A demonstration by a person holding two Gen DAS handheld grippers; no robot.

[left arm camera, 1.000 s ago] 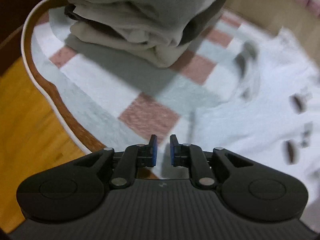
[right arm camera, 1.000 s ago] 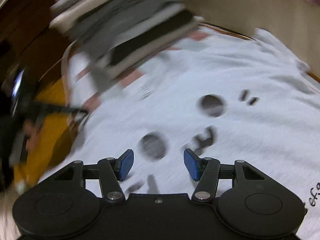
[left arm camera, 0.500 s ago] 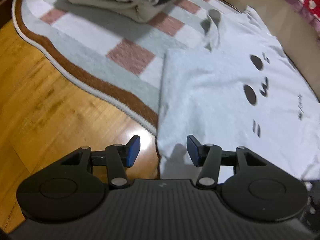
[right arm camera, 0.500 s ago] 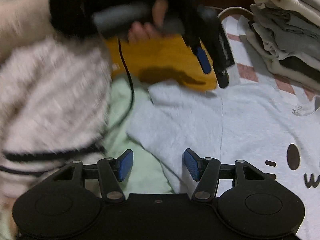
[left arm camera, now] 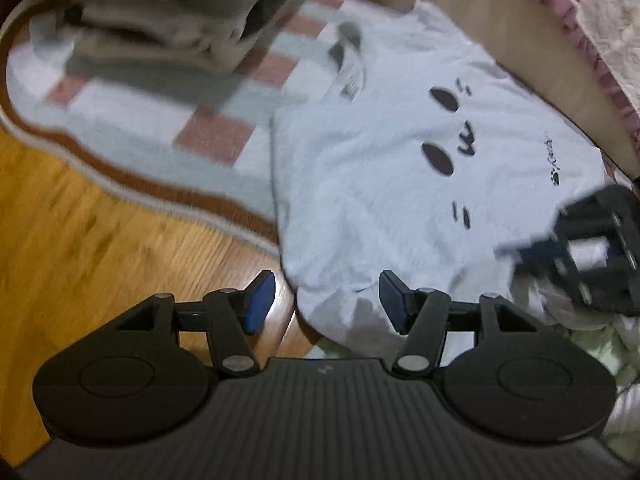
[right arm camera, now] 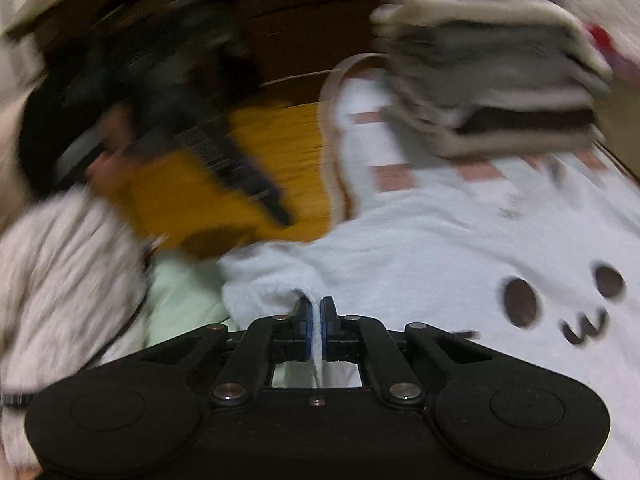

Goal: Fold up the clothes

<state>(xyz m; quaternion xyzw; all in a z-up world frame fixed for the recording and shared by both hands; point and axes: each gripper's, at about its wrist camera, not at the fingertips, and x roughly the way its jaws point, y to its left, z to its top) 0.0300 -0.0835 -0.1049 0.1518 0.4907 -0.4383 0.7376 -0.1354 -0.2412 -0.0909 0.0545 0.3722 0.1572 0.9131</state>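
While the left hand-held gripper (left arm camera: pixel 326 300) is opening (nothing between), the right hand-held gripper (right arm camera: pixel 316 326) pinches the white shirt (right arm camera: pixel 420 248).

A pale blue fleece top (left arm camera: pixel 360 184) printed with a cartoon face lies spread flat, partly on the checked rug (left arm camera: pixel 132 120), its near corner overhanging the rug's brown edge. A stack of folded grey and beige clothes (right arm camera: pixel 492 80) sits at the rug's far end.

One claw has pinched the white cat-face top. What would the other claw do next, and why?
Probably drop the left gripper onto the near corner of the top and close. Its jaws are opening with nothing gripped, while the right gripper already pinches the hem.
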